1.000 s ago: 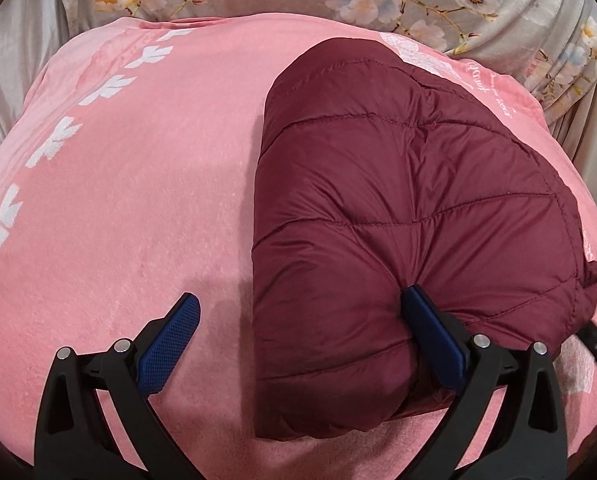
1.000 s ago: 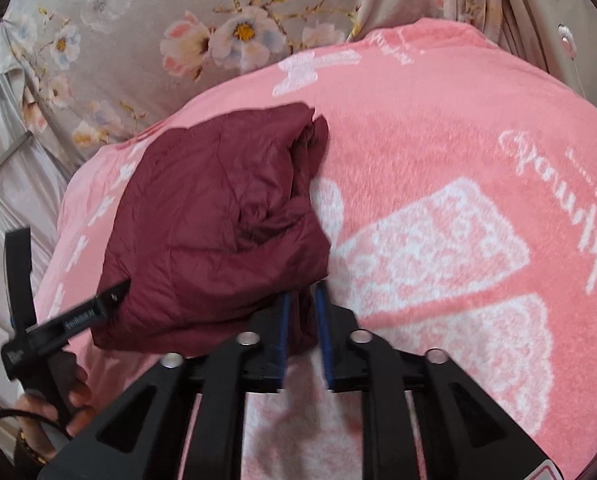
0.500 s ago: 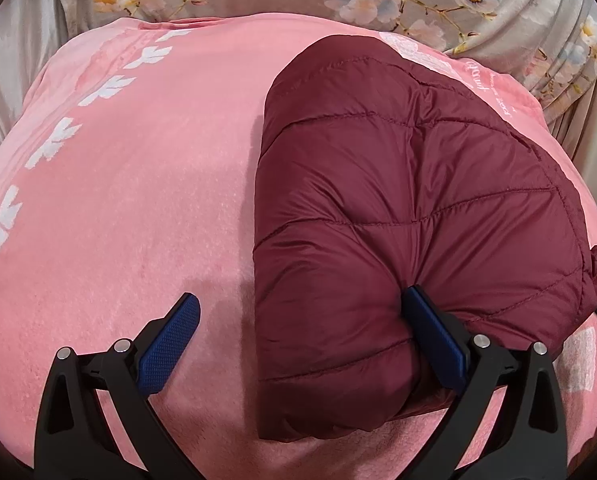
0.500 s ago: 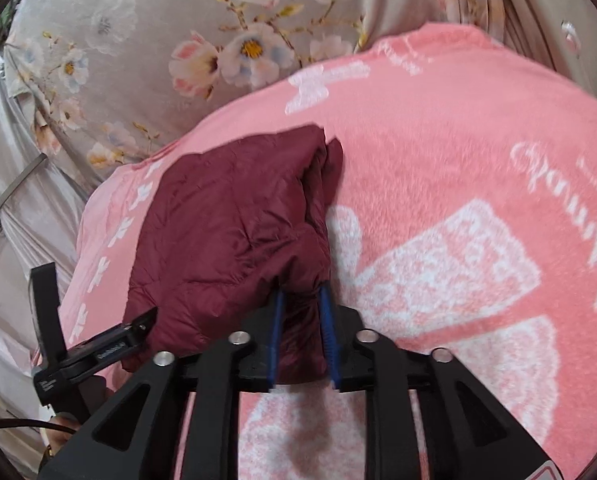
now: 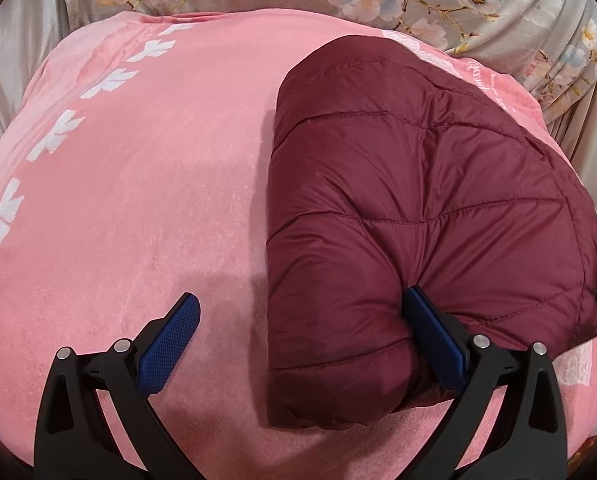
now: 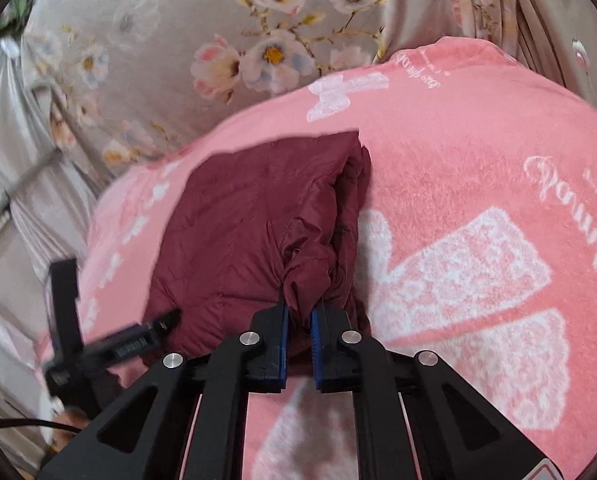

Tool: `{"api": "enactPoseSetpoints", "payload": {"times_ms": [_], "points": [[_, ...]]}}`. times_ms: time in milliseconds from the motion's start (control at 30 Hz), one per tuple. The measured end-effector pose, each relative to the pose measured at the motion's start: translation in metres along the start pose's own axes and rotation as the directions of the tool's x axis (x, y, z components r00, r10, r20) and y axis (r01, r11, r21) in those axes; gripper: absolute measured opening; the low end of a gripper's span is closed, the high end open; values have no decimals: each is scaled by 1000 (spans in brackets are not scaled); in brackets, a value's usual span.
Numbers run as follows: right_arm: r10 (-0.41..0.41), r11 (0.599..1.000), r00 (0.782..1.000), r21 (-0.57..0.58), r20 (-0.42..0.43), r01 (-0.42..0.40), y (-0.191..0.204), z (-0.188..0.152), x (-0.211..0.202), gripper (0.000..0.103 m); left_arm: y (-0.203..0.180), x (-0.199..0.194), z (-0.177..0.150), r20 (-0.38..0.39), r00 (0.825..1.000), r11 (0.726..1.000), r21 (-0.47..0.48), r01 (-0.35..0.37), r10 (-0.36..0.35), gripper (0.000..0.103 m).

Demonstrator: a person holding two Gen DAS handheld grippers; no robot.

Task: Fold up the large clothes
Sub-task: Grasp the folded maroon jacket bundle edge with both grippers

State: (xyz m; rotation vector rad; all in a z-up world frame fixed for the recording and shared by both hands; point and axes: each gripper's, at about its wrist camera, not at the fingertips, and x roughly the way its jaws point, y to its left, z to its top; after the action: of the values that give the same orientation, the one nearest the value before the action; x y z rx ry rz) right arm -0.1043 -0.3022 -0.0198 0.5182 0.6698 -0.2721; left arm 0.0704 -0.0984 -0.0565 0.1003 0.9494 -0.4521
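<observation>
A: Nearest to us, our right gripper (image 6: 298, 316) has just been closing its jaws, and now they pinch a bunched corner of the maroon puffer jacket (image 6: 254, 240) at its near right edge. Do we agree?

B: Yes, the fabric is squeezed between the blue pads. Our left gripper (image 5: 306, 344) stands wide apart at the jacket's near left corner: one finger (image 5: 434, 336) presses into the padding, the other (image 5: 170, 344) is over the pink blanket (image 5: 138, 200), beside the jacket. It grips nothing.

A: How far are we, in our opinion?

B: The jacket lies in the middle of the blanket as a thick compact bundle, so we judge the main folds are made. Layered edges show along its right side. What is left seems to be tidying this pinched corner, maybe one more fold.

A: And behind the jacket?

B: The blanket's white prints, then a flowered grey cloth (image 6: 218, 60) at the far end.

A: What can we not see?

B: Sleeves and zipper are hidden inside the bundle. The right view is blurred, and the jacket's underside is not visible.
</observation>
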Motion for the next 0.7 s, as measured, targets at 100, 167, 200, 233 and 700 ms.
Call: {"api": "enactPoseSetpoints", "payload": {"times_ms": [100,167,200,233,700], "points": [[-43,999,995,-13,-88,42,-12,-13,30,9,-2,3,0,-14,999,999,-17,29,-29,98],[-36,999,995,21,-91,38,-14,-12,29,14,-2,0,2,-22,999,1000,-13,23,-24,98],[-44,999,996,25,-80,46,-13,-10,24,19,0,-2,5,-32,999,999,-13,29,-30,98],[-58,998,996,25,-69,60,-12,-8,20,31,2,-2,8,-41,998,999,-23,41,-42,98],[188,938,979,309,-80,-156,-43,23,76,76,16,31,41,-74,961,933,-267,240,-268,98]]}}
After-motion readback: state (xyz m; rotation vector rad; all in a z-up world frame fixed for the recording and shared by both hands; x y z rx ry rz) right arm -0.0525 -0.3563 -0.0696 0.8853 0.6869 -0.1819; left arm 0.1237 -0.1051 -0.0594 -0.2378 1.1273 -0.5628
